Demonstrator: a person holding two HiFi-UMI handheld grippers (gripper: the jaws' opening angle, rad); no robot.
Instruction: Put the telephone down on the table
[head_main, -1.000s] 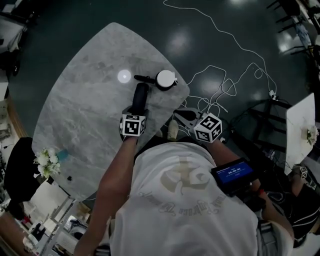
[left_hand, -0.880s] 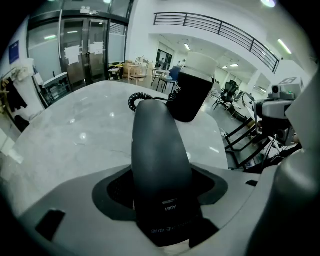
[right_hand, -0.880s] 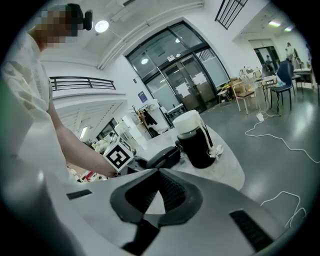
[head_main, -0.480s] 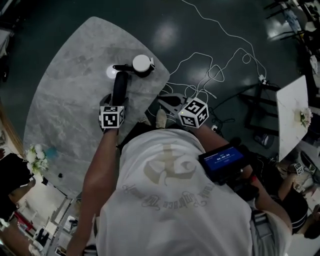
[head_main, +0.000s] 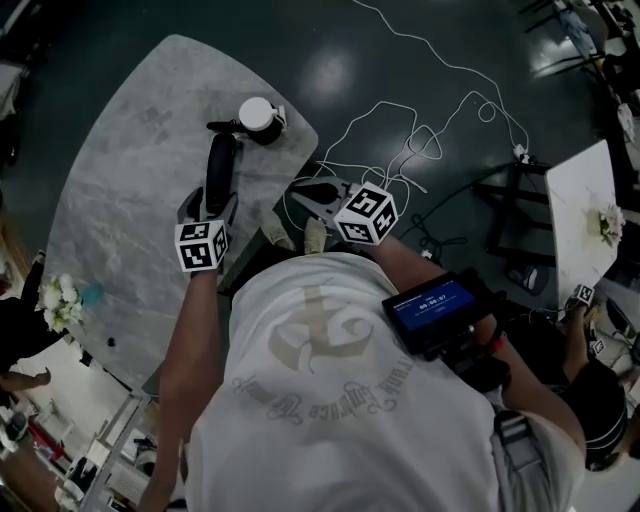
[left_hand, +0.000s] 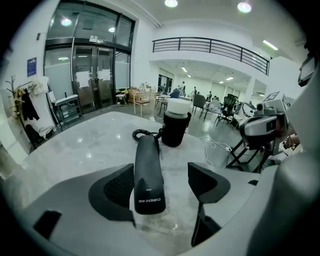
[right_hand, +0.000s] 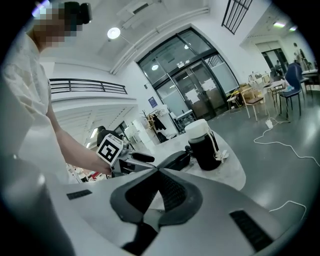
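A: Where is the phone?
B: The phone (left_hand: 148, 175) lies flat on the grey bench (head_main: 120, 190). Its coiled cord (left_hand: 142, 134) curls at the far end, just beside a black jar (left_hand: 176, 127) with a white lid.
A: Is anything gripping it?
B: No. Its near end sits between the jaws of the left gripper (left_hand: 164, 186), which have just been opening and stand wide apart. It lies close to the left jaw and clear of the right one.
A: And the other?
B: The right gripper (right_hand: 157, 172) has its jaws together on nothing. It hangs just off the bench edge, over the floor (head_main: 420, 60) and its white cables (head_main: 430, 140).
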